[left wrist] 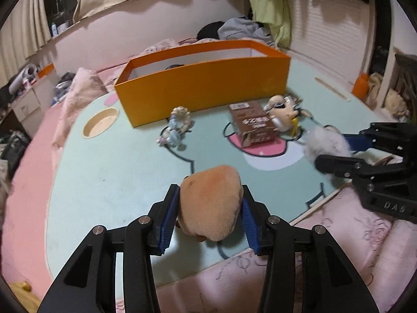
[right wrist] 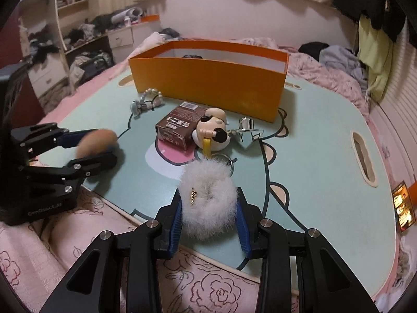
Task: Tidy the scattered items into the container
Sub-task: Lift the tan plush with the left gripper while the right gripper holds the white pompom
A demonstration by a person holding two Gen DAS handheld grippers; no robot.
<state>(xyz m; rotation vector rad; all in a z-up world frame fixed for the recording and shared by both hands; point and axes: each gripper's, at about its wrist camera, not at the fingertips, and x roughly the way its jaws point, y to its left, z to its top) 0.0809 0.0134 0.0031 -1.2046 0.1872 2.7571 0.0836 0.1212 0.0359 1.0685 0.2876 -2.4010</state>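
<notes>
grippers near table edge: left gripper clamps tan plush, right gripper clamps white pompom.

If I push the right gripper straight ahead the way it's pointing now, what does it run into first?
Probably the dog figurine and the brown carton beside it, with the orange box behind them. The right gripper, shut on the white fur pom-pom, angles down, so it may meet the tabletop sooner; depth is unclear.
</notes>
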